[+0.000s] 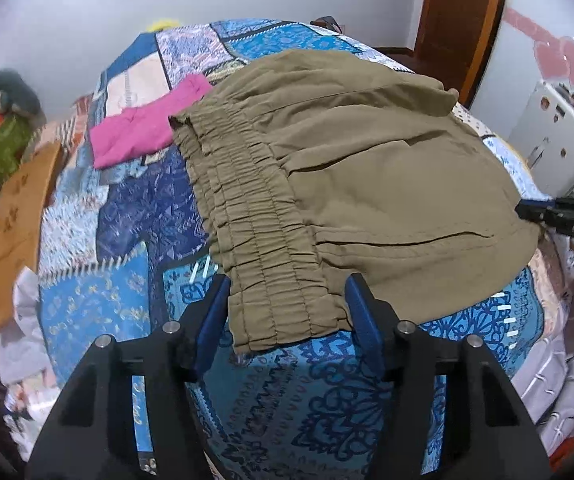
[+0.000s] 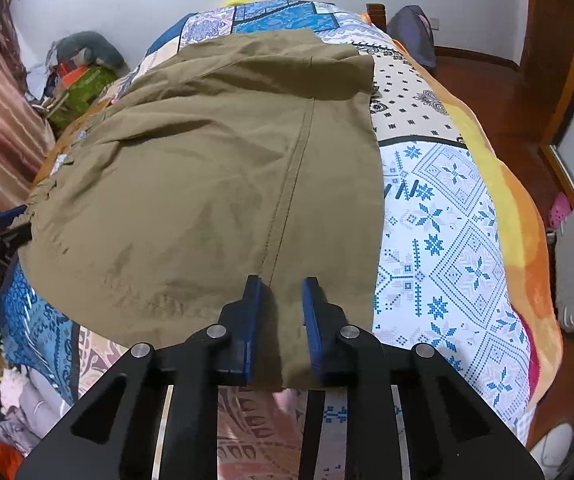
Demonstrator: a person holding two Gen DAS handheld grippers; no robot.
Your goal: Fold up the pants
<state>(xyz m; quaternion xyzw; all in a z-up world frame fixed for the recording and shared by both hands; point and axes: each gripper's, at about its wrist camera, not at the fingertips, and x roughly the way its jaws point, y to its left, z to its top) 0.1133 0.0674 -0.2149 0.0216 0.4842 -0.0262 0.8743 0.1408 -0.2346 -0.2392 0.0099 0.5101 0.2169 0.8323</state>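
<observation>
Left gripper (image 1: 287,292): spread wide, its blue fingers on either side of the gathered elastic waistband (image 1: 255,216), holding nothing.
Right gripper (image 2: 283,300): parted to a narrower gap over the near hem edge beside a long seam (image 2: 287,184); whether it pinches cloth, I cannot tell for certain, though it looks unclamped.
Pants (image 2: 207,168): olive, lying fairly flat across the patchwork quilt (image 2: 447,216) on the bed, waistband toward the left gripper.
Nearby: a pink garment (image 1: 147,128) just beyond the waistband.
Risk: I'd guess the thick ruching slips from a shallow bite, or only the top layer gets caught, so the fold comes out crooked.
Second risk: snagging the quilt underneath and dragging it along.
</observation>
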